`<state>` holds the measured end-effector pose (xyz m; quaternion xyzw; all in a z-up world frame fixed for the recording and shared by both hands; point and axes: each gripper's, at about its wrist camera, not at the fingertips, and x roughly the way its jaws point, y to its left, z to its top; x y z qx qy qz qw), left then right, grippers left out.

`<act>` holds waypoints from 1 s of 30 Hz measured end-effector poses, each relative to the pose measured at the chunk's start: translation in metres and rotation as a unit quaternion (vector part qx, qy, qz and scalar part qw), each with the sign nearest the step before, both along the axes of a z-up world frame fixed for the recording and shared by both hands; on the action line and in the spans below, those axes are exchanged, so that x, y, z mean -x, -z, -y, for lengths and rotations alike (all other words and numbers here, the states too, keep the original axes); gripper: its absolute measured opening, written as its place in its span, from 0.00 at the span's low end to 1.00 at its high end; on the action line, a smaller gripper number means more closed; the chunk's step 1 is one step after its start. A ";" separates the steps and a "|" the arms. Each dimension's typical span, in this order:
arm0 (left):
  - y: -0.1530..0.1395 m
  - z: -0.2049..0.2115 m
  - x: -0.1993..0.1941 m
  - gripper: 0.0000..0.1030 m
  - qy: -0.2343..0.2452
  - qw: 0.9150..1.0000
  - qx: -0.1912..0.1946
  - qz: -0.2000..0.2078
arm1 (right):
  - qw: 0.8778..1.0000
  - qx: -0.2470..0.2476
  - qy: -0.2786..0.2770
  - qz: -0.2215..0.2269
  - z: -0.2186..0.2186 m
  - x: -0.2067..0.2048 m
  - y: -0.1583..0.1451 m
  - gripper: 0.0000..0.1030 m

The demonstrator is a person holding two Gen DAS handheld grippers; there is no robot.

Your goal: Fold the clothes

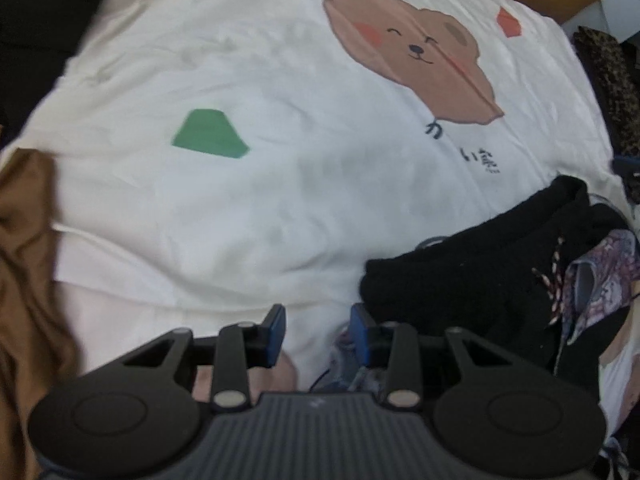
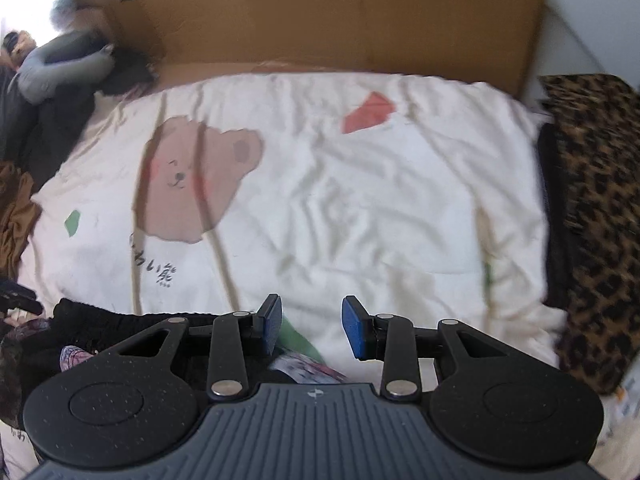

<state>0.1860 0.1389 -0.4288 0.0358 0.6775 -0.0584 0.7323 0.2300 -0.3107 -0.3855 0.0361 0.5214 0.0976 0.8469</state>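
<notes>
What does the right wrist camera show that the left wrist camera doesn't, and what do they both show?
Only the right wrist view shows the grey plush toy at the far left and the full width of the cardboard sheet behind the bed.

Only the left wrist view shows the striped drawstring on the black garment and the patterned purple cloth beside it.

Both show the white bear-print cover, the brown garment, the leopard-print fabric, and an open, empty gripper: left gripper, right gripper.
</notes>
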 end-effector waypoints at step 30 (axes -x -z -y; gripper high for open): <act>0.014 0.002 0.008 0.41 0.010 0.997 0.072 -0.006 | 0.984 0.015 -0.149 -0.091 -0.014 -0.007 0.040 0.40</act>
